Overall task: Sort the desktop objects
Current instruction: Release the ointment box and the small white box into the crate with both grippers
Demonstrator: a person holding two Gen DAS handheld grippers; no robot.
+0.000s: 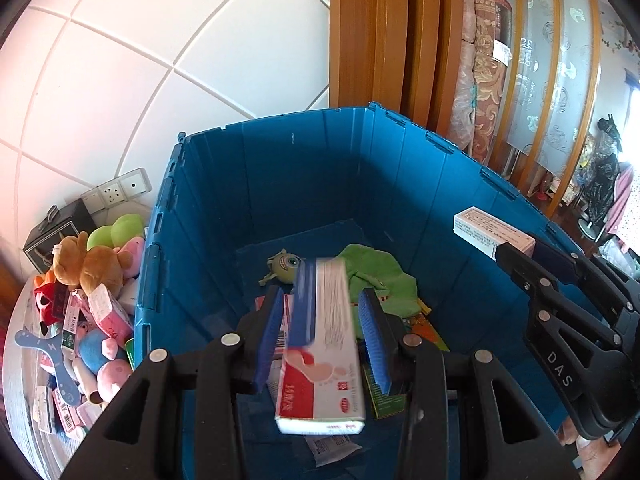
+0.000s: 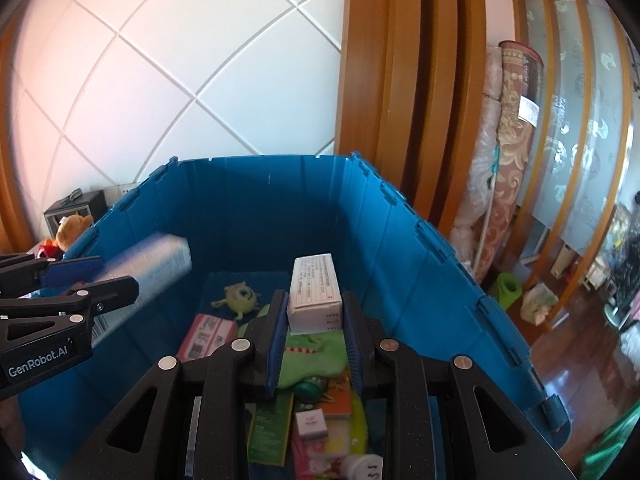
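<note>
Right now my left claw (image 1: pixel 324 332) has its pads standing apart around a long red-and-white box (image 1: pixel 324 352), and I cannot tell whether they pinch it or it is slipping free; its far end is blurred. The box runs lengthways along the fingers, tilted nose-down over the inside of the blue bin (image 1: pixel 248 184). My right claw (image 2: pixel 314 340) is clamped on a small white box (image 2: pixel 316 300), also lengthways along its fingers and hanging above the green cloth (image 2: pixel 316 356) near the bin's middle. Both boxes sit directly over the bin, so I judge the coming move is simply letting go, left first. Outside the bin's left wall, the heap of soft toys (image 1: pixel 92 264) and packets lies nearer my left hand for the next pick.
</note>
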